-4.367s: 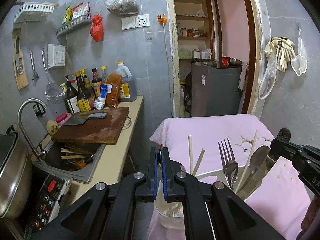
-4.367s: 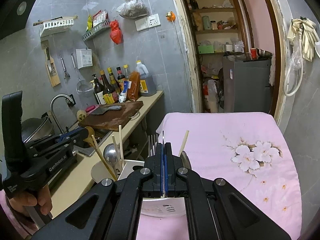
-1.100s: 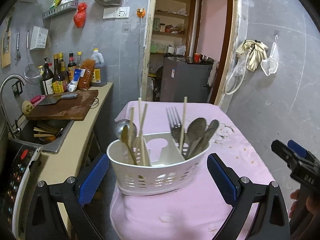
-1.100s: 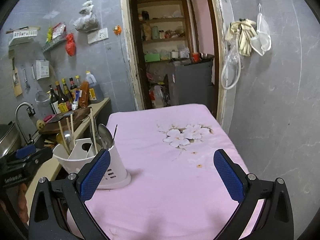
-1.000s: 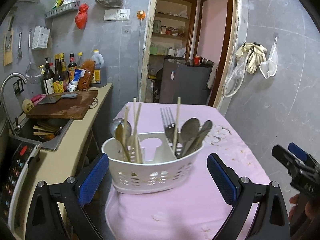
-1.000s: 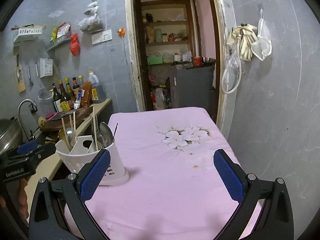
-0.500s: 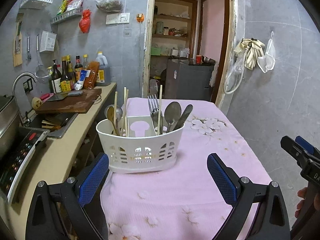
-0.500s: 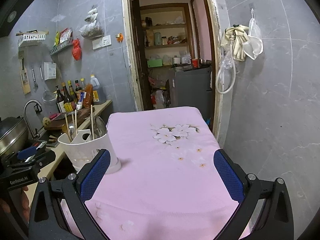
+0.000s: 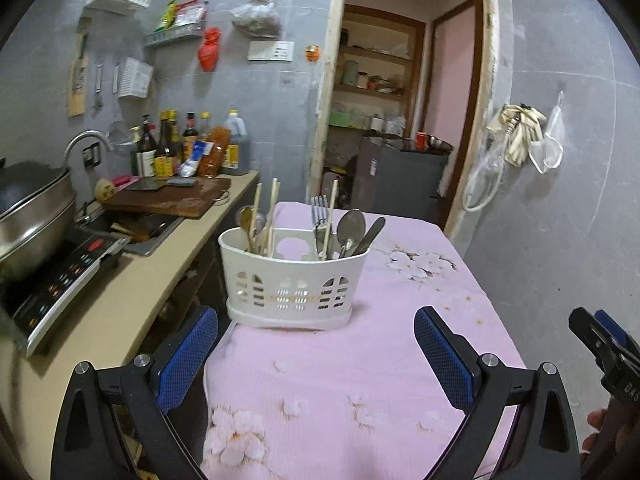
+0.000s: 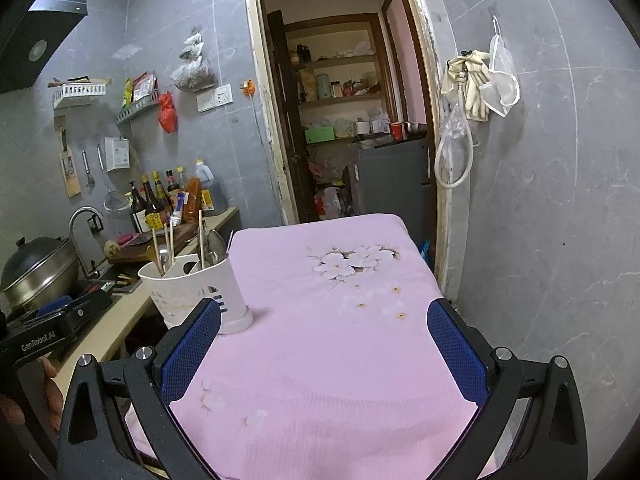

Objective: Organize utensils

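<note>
A white slotted utensil caddy [image 9: 294,280] stands near the left edge of the pink floral tablecloth [image 9: 360,360]. Its left compartment holds chopsticks [image 9: 272,216] and a ladle; its right compartment holds a fork [image 9: 319,216], spoons [image 9: 351,228] and one more chopstick. My left gripper [image 9: 316,356] hangs wide open and empty, a short way in front of the caddy. In the right wrist view the caddy [image 10: 196,288] sits at the left, and my right gripper [image 10: 324,352] is wide open and empty over the bare cloth [image 10: 332,340].
A beige counter [image 9: 132,292] runs along the table's left side with an induction cooker [image 9: 68,268], a steel pot [image 9: 32,220], a sink and a wooden cutting board [image 9: 172,200]. Sauce bottles [image 9: 180,148] stand by the wall. Behind the table is an open doorway [image 9: 396,120].
Both grippers have drawn back from the caddy, which now looks smaller and farther away. About four seconds ago both were shut at the caddy; both now stand open and empty.
</note>
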Demonstrator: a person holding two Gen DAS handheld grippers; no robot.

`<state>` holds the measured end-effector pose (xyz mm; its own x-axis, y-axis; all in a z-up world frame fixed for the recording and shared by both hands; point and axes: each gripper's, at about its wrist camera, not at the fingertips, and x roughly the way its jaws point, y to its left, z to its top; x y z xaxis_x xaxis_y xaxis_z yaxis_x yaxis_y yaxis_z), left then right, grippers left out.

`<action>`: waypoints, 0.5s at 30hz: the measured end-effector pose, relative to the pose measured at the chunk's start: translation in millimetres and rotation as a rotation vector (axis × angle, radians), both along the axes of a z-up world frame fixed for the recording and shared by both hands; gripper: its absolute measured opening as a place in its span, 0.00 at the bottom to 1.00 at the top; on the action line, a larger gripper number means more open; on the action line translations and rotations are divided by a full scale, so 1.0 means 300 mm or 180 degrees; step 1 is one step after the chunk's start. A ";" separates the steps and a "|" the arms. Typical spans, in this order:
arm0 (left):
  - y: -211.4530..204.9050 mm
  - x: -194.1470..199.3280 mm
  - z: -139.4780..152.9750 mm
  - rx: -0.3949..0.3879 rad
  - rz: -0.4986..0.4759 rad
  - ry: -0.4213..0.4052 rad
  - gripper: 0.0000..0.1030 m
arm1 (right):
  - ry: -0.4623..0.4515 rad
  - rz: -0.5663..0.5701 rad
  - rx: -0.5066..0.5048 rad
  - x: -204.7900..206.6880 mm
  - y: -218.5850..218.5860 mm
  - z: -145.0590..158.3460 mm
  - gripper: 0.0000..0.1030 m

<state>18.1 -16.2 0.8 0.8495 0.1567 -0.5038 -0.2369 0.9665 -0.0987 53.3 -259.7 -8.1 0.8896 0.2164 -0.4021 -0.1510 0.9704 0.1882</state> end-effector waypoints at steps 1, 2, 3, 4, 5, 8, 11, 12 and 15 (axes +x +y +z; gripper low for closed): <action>-0.004 -0.011 -0.004 0.0018 0.0001 -0.0013 0.96 | -0.0002 0.0000 -0.0008 -0.006 -0.002 -0.004 0.98; -0.010 -0.021 -0.009 0.0052 0.0002 -0.0024 0.96 | 0.0004 -0.0010 -0.0018 -0.010 -0.004 -0.009 0.98; -0.013 -0.028 -0.013 0.0082 -0.0006 -0.0036 0.96 | 0.0008 -0.0022 -0.0027 -0.013 -0.003 -0.010 0.98; -0.018 -0.036 -0.015 0.0110 -0.0019 -0.0052 0.96 | 0.0011 -0.0037 -0.0036 -0.017 -0.006 -0.015 0.98; -0.021 -0.043 -0.016 0.0128 -0.0028 -0.0064 0.96 | 0.0006 -0.0051 -0.0041 -0.019 -0.005 -0.019 0.98; -0.016 -0.053 -0.020 0.0106 -0.0035 -0.0106 0.96 | -0.0043 -0.0106 -0.0055 -0.023 -0.004 -0.013 0.98; -0.003 -0.057 -0.025 0.0021 -0.0014 -0.0137 0.96 | -0.0146 -0.0154 -0.0075 -0.030 -0.001 0.000 0.98; 0.001 -0.057 -0.027 -0.0006 -0.0005 -0.0153 0.96 | -0.0148 -0.0179 -0.0074 -0.030 0.001 0.006 0.98; 0.006 -0.057 -0.024 -0.0009 -0.0032 -0.0166 0.96 | -0.0192 -0.0195 -0.0057 -0.035 0.013 0.010 0.98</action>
<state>1.1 -14.3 -6.5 0.8762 0.1468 -0.4590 -0.2216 0.9685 -0.1134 42.8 -255.8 -5.3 0.9237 0.1541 -0.3507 -0.1018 0.9813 0.1632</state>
